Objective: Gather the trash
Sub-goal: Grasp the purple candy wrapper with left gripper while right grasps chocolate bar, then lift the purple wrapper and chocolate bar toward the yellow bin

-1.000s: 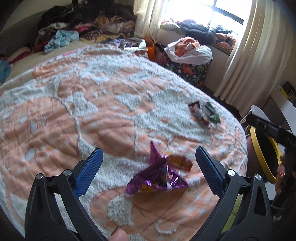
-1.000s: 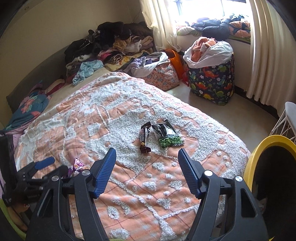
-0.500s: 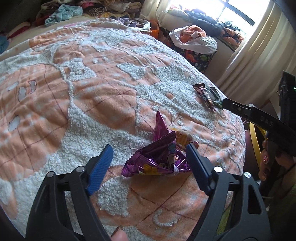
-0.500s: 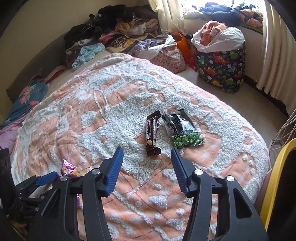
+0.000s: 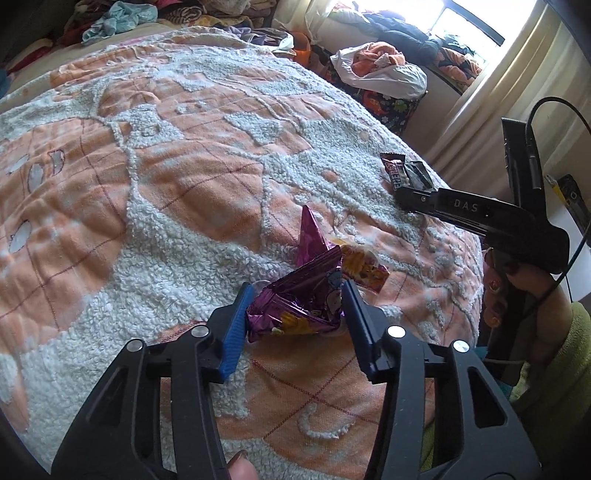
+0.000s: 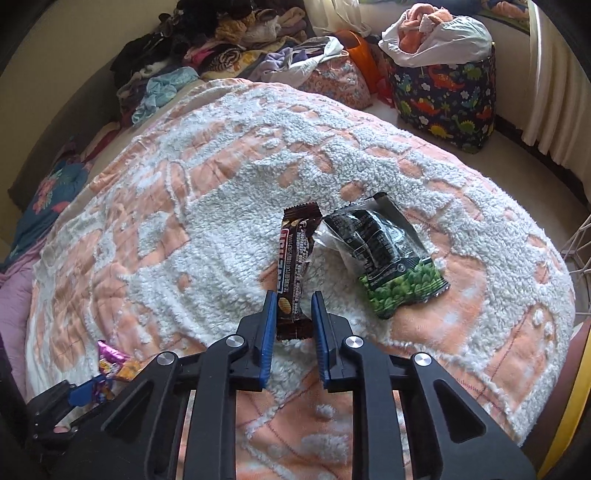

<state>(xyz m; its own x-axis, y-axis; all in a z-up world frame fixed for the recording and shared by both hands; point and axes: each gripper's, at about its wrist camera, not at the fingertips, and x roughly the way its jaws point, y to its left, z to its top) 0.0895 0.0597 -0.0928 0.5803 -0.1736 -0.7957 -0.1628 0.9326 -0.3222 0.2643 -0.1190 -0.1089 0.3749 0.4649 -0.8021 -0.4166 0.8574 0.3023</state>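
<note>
A crumpled purple foil wrapper (image 5: 303,295) lies on the orange and white bedspread (image 5: 166,177). My left gripper (image 5: 295,310) is around it, blue pads touching both its sides. It also shows small in the right wrist view (image 6: 110,360). A brown chocolate bar wrapper (image 6: 295,266) lies beside a black and green pea snack bag (image 6: 388,258). My right gripper (image 6: 293,314) straddles the near end of the brown wrapper, jaws narrowed with small gaps on each side. The right gripper also shows in the left wrist view (image 5: 461,210).
A dinosaur-print laundry bag (image 6: 443,85) full of clothes stands on the floor past the bed. Piles of clothes (image 6: 221,33) lie at the far end. A yellow bin rim (image 6: 569,424) is at the right edge. Curtains (image 5: 498,92) hang by the window.
Both grippers moved down and forward onto the bed and narrowed. The left closed in around the purple wrapper; the right closed in around the end of the brown wrapper.
</note>
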